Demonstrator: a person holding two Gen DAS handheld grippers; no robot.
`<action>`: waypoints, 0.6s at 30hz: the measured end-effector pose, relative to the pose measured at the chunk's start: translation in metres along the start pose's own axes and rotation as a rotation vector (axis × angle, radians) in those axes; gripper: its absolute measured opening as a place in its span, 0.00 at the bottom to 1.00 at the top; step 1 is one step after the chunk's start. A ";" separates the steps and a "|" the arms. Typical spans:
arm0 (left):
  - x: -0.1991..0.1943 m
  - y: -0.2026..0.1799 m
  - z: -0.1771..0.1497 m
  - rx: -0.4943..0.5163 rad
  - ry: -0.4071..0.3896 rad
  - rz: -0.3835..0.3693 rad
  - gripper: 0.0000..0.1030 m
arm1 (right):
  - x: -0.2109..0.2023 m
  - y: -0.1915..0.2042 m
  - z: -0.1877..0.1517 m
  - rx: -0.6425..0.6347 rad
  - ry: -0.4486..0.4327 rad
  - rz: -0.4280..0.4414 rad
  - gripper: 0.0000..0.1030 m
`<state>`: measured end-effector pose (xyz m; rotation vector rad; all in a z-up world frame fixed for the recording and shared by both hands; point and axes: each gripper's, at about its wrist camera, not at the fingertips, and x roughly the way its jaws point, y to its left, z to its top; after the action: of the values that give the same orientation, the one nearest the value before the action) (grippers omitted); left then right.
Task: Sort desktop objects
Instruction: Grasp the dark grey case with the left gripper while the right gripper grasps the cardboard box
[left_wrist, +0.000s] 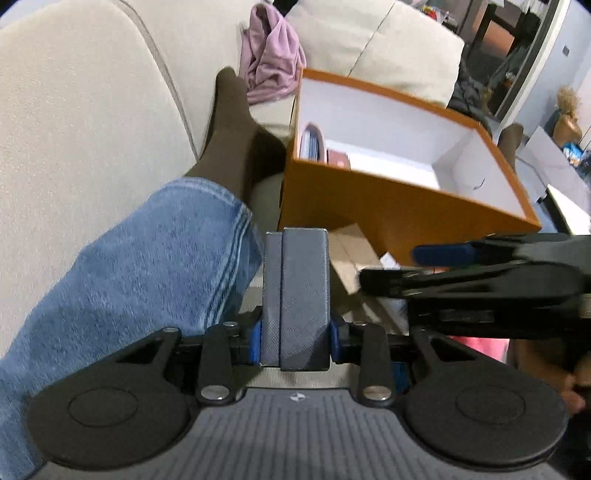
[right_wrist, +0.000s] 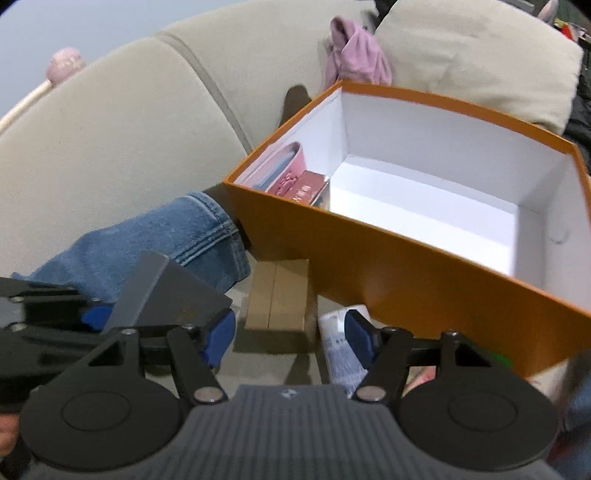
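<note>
My left gripper (left_wrist: 295, 343) is shut on a grey textured case (left_wrist: 295, 295), which stands upright between its blue pads. In the right wrist view the same case (right_wrist: 166, 291) shows at the lower left, still in the left gripper (right_wrist: 155, 317). My right gripper (right_wrist: 290, 332) is open with nothing clamped. A tan cardboard box (right_wrist: 277, 295) lies just beyond its fingers, and a white printed packet (right_wrist: 340, 354) lies by its right pad. The right gripper (left_wrist: 406, 266) reaches in sideways next to the case. Behind stands an orange box (right_wrist: 406, 273) with a white inside, holding a pink tin (right_wrist: 286, 177) and a red pack (right_wrist: 308, 186).
A person's leg in blue jeans (left_wrist: 140, 258) with a dark sock (left_wrist: 225, 122) lies left of the orange box (left_wrist: 388, 206). Beige sofa cushions (right_wrist: 110, 147) surround it. A lilac cloth (left_wrist: 269, 55) lies behind the box. Most of the box's floor is bare.
</note>
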<state>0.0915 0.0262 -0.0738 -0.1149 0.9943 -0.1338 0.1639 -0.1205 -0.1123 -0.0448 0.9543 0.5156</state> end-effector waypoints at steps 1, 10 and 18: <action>0.001 0.000 0.003 -0.003 -0.008 -0.006 0.36 | 0.007 0.002 0.002 -0.006 0.012 -0.002 0.65; -0.006 0.009 0.022 -0.043 -0.065 -0.005 0.36 | 0.031 0.006 0.008 -0.032 0.064 0.014 0.48; -0.037 -0.006 0.043 -0.014 -0.142 -0.100 0.36 | -0.040 -0.011 0.002 0.003 -0.041 0.132 0.47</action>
<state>0.1076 0.0280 -0.0194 -0.1846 0.8480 -0.2069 0.1522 -0.1455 -0.0818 0.0310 0.9217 0.6345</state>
